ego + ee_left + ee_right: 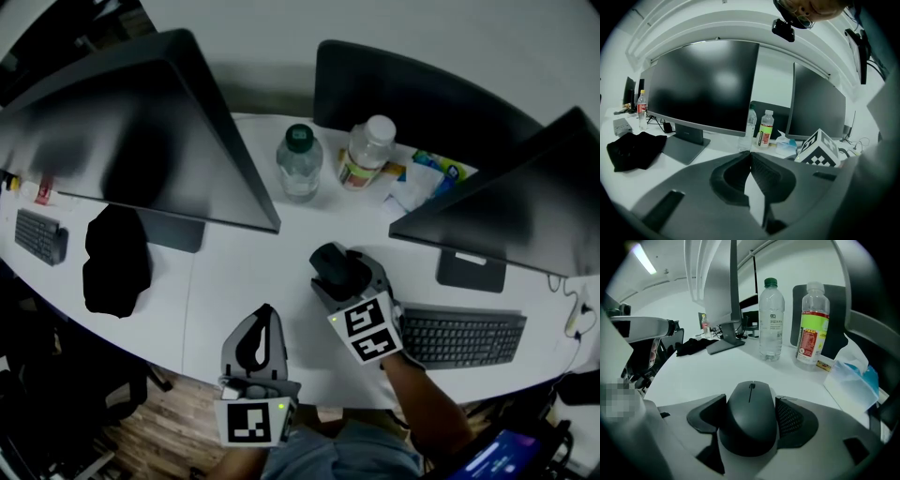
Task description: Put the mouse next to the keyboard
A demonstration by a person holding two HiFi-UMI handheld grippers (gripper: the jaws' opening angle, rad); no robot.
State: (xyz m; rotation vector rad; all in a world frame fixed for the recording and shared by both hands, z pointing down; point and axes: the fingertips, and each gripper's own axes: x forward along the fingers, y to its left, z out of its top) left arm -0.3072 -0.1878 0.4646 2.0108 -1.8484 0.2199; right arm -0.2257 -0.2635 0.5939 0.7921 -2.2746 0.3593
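The dark grey mouse [330, 262] [750, 423] rests on the white desk between the jaws of my right gripper [341, 274] [751, 414]. The jaws stand wide, and a thin light gap shows between the mouse and the right-hand pad [792, 417], so nothing presses on it. The black keyboard [464, 337] lies just right of this gripper, in front of the right monitor. My left gripper [264, 317] [750, 154] hovers near the desk's front edge, its tips together with nothing between them.
Two large monitors [141, 131] [506, 206] stand left and right. A clear water bottle [299, 161] and a green-labelled bottle [364, 152] stand behind the mouse, beside a tissue pack [422, 178]. A black cloth [117, 262] and a second keyboard [40, 234] lie at the left.
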